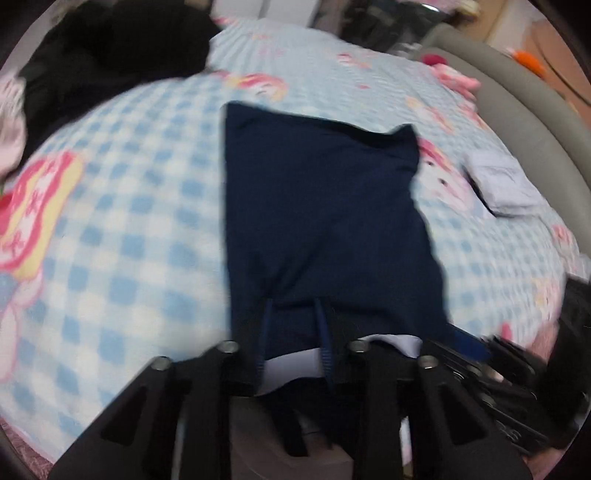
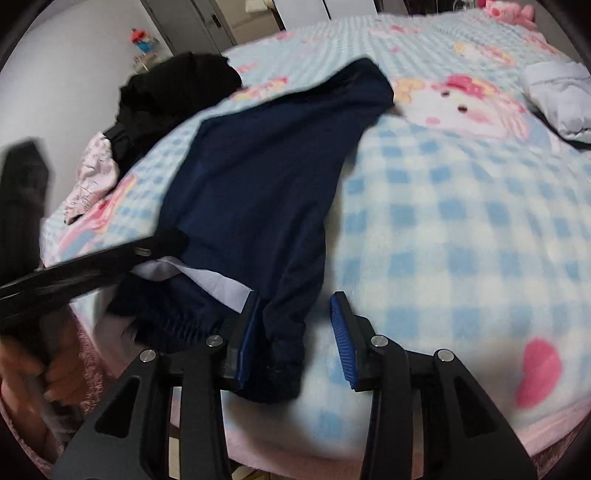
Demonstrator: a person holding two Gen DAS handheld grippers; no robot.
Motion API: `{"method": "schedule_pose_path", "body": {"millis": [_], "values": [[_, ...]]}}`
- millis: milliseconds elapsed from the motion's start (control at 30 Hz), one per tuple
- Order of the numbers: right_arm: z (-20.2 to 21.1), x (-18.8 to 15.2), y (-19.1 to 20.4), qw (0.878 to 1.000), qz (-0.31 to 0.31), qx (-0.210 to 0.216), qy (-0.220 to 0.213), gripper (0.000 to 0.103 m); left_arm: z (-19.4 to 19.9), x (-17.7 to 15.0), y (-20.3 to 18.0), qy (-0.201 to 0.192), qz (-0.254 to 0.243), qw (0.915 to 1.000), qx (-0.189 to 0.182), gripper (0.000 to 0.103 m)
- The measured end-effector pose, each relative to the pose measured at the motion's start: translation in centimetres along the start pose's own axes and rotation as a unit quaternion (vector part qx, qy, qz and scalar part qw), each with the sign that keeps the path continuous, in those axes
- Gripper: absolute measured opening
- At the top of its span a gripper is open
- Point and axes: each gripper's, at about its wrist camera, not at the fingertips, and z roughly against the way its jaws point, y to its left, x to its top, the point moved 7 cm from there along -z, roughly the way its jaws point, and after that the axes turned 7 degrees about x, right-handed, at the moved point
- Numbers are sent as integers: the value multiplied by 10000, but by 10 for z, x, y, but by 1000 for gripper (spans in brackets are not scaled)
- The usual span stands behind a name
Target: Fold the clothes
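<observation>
Pinching the waistband end of the navy trousers [image 1: 325, 206] at the near edge of the checked blanket [image 2: 461, 229], the left gripper [image 1: 293, 332] anchors it flat, while the right gripper [image 2: 295, 332] is released, jaws straddling the cuff without pressing, likely for a regrip.

A pink plush toy [image 2: 511, 13] lies on the checkered blanket [image 2: 461, 221].

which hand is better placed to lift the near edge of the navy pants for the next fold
Probably left: the left gripper has its jaws closed on the navy pants; the right gripper stands open around the waistband.
</observation>
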Motion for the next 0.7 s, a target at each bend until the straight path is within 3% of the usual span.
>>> {"method": "schedule_pose_path", "body": {"millis": [133,233,300,367,400,467,500,567,700], "values": [[28,10,3,9987,-35,209,-473,46,22,15,31,-430,639,9970,10,25],[32,11,-4,9982,-223,155,-526,47,27,7,29,-287,903,9922,-811,25],[24,12,-6,9984,-440,101,-335,47,28,-2,17,-141,723,9913,-1093,25],[17,13,4,9990,-343,167,-215,47,26,-9,6,-79,304,9968,-735,25],[13,12,9,9995,-206,145,-188,47,23,-11,6,-81,69,9996,-274,25],[5,6,11,9999,18,-122,-26,47,22,-16,18,-70,46,9992,391,25],[4,2,8,9997,61,-226,26,47,25,-17,23,-88,196,9988,429,25],[9,-3,2,9999,-26,-104,-3,47,40,-17,30,-193,577,9980,144,26],[28,-2,-3,9995,-176,189,-164,53,60,-31,16,-167,707,9929,-942,44]]}}
